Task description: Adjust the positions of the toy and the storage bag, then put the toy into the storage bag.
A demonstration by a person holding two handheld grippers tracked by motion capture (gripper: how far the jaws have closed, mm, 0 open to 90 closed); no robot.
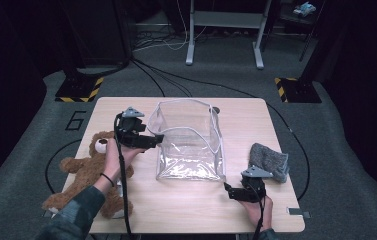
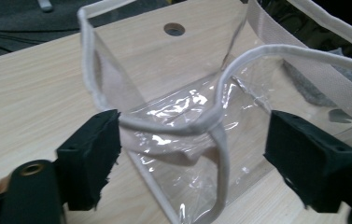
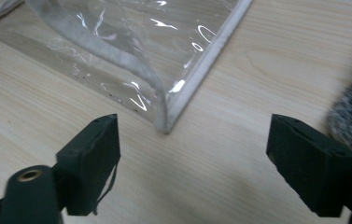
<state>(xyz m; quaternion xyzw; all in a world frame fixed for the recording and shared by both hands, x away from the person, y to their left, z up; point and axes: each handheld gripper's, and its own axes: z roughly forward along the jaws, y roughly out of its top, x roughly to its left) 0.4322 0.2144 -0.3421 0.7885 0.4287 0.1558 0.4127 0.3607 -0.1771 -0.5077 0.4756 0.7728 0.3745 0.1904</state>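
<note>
Risk: clear plastic bag stands unheld on the table; its limp walls could fold shut or tip, since the left gripper only straddles the rim with jaws wide and pads off it. Right gripper is also open, empty, just short of the bag's near corner. Mouth faces up, long axis running away from the right gripper.

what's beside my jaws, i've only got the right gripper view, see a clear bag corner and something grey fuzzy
Observer: The fuzzy thing is a grey knit cloth lying just beyond the right gripper, at the table's right edge.
Operator: is the bag standing or flat
Observer: The clear bag stands open in mid-table, mouth up.
Operator: where's the other gripper
Observer: The left gripper is at the bag's left rim, jaws open with the white trim between them. A teddy bear lies behind it.
</note>
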